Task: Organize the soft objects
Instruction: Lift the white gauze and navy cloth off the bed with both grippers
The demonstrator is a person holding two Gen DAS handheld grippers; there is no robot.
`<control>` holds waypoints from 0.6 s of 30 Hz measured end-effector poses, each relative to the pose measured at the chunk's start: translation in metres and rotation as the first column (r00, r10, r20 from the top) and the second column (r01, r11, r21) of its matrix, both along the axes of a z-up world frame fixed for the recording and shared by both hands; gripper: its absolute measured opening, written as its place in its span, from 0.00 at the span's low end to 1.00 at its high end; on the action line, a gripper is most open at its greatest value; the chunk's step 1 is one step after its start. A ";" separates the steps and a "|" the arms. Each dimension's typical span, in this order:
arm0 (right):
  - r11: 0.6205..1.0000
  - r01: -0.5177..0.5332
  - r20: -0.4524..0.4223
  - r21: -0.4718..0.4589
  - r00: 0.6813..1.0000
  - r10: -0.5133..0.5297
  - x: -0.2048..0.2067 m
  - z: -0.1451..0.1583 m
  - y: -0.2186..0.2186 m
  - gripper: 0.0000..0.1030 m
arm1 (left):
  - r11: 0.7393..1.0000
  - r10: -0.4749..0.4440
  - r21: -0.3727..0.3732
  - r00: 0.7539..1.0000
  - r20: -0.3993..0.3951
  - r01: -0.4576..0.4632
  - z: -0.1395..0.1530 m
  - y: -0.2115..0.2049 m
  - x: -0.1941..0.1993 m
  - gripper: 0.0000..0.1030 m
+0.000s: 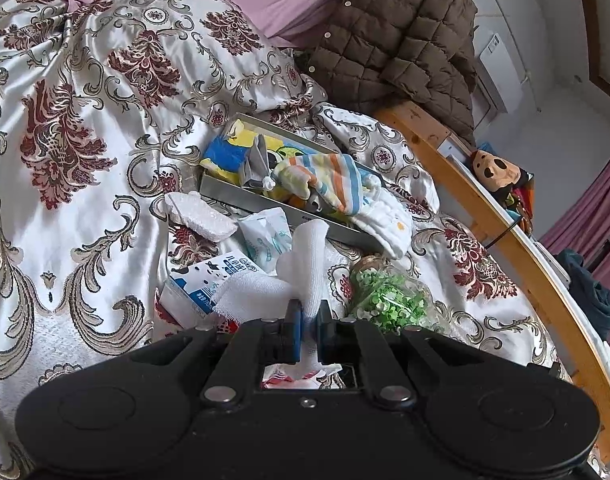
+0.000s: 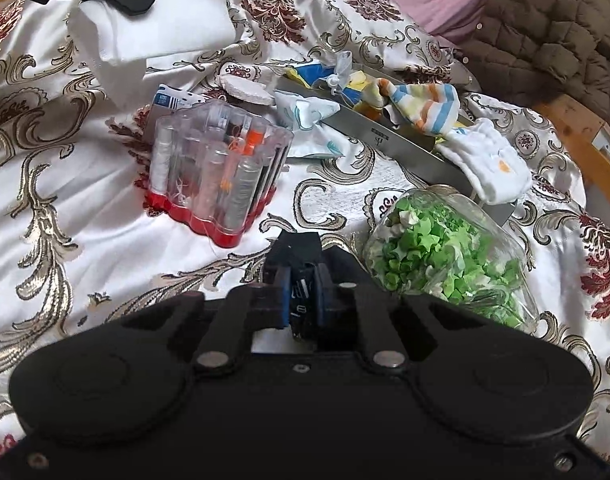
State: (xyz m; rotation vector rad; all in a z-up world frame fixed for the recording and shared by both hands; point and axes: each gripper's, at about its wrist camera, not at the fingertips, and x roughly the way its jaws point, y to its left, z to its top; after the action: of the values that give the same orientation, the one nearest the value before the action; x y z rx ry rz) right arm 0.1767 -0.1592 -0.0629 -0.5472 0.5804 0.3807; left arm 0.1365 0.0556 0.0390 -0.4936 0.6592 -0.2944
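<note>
The left gripper [image 1: 308,312] has its blue pads clamped on a white gauzy knitted sock [image 1: 293,276]. The sock's long axis runs up and away from the jaws, its far end standing just short of the tray's near wall, while a second fold flops out to the left of the jaws over a white and blue printed carton [image 1: 201,280]. The gripper tilts downward toward the bed.

The right gripper [image 2: 303,276] has its jaws drawn together on a small dark item with white markings [image 2: 301,300]; what it is cannot be told. No earlier view is given here. This gripper also points down at the bedcover, its tips close above the cloth.

Ahead of the left jaws lies a long grey metal tray [image 1: 265,204], set at a slant, holding a yellow and blue cartoon cloth [image 1: 225,152] and a striped pastel baby sock [image 1: 329,180]. A white baby mitten [image 1: 385,216] hangs over the tray's right end. Left of the tray lie a white terry pad [image 1: 201,216] and a crumpled white printed cloth [image 1: 265,236].

Right of both jaws lies a clear glass jar of green paper stars [image 2: 445,256] on its side. Ahead-left of the right jaws stands a clear plastic box of thread spools with a red base [image 2: 217,172].

All rest on a white satin bedcover with maroon and gold damask [image 1: 85,140], with open cloth to the left. A wooden bed rail [image 1: 505,240] bounds the right, and a brown quilted jacket [image 1: 393,32] lies beyond.
</note>
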 end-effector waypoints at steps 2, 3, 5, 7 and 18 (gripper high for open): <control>1.000 -0.001 0.017 0.003 1.000 0.001 -0.001 0.002 0.000 0.01 | 1.000 0.000 0.000 1.000 0.001 0.000 0.001 0.000 0.000 0.07; 1.000 -0.001 0.027 0.007 1.000 0.000 -0.002 0.004 0.000 0.00 | 1.000 0.001 0.000 1.000 0.002 -0.001 0.001 0.000 0.000 0.07; 1.000 0.002 0.049 0.016 0.999 -0.003 -0.003 0.009 -0.001 0.00 | 1.000 0.005 -0.003 1.000 0.008 -0.005 0.001 0.001 0.000 0.07; 1.000 0.005 0.068 0.028 0.998 -0.007 -0.004 0.014 -0.003 0.00 | 1.000 0.012 -0.011 1.000 0.015 -0.012 0.002 0.004 0.001 0.07; 0.998 0.019 0.172 0.068 0.985 -0.031 -0.008 0.035 -0.007 0.00 | 0.998 0.035 -0.045 0.999 0.022 -0.034 0.005 0.012 0.004 0.07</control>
State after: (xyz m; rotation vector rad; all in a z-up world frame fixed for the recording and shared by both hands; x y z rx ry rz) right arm 0.1686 -0.1657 -0.0281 -0.5036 0.4060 0.3236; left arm 0.1406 0.0680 0.0436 -0.5429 0.6225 -0.2825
